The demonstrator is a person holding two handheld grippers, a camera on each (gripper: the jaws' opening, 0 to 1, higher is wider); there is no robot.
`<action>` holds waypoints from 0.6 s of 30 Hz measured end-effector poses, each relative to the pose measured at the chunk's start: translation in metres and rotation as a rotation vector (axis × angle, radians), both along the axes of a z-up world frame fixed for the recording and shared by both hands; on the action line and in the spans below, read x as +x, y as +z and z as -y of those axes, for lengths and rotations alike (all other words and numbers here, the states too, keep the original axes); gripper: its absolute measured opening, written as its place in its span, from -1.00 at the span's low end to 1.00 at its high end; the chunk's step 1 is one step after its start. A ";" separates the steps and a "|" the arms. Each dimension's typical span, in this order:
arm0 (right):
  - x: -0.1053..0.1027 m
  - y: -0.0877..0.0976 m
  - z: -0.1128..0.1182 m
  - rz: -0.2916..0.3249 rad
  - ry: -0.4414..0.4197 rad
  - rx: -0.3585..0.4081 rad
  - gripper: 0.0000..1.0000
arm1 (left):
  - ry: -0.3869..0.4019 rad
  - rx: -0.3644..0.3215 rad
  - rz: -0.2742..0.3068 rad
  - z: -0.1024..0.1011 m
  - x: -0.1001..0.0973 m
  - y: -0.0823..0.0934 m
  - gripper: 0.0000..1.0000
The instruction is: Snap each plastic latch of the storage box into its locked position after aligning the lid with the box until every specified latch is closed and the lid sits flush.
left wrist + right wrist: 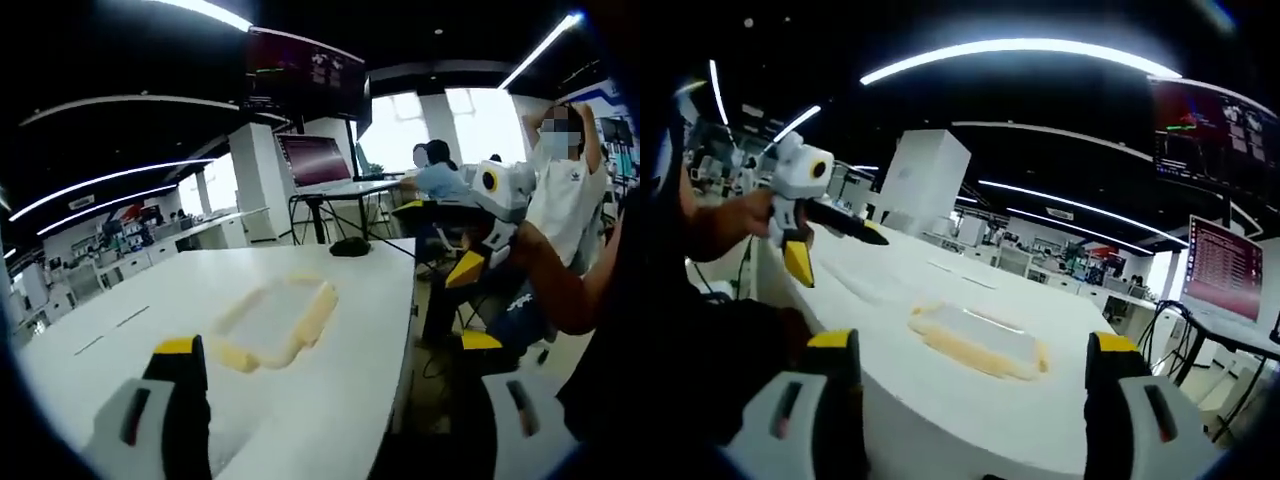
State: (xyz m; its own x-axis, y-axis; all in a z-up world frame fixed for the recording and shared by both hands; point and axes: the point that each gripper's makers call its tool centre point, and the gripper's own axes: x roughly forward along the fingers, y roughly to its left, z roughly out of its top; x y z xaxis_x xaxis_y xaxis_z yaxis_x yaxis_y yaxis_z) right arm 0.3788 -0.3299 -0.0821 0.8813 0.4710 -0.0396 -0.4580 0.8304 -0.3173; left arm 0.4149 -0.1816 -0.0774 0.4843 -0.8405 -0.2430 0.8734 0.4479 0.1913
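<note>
Two tongs, both spread wide and holding nothing: left tongs and right tongs hover apart from the storage box. The clear, yellow-edged box lies flat on the white bench. People sit at desks beyond.

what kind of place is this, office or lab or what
Probably an open-plan office or lab workspace: long white tables, big wall screens showing data, and people seated at desks under ceiling strip lights. A storage box sits on the table.
</note>
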 end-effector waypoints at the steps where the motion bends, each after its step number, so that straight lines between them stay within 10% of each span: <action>1: 0.001 0.002 0.000 0.002 -0.004 -0.007 0.84 | 0.007 0.003 0.005 -0.001 0.001 0.001 0.94; 18: 0.011 0.020 0.003 0.020 -0.005 -0.104 0.76 | 0.000 0.102 0.033 -0.006 0.022 0.008 0.99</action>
State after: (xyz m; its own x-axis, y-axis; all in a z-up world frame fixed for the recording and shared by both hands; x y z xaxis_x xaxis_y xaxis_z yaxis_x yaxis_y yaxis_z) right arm 0.3900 -0.3325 -0.0617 0.8845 0.4612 -0.0701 -0.4469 0.7945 -0.4111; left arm 0.4365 -0.1757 -0.0693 0.4937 -0.8122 -0.3107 0.8656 0.4249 0.2649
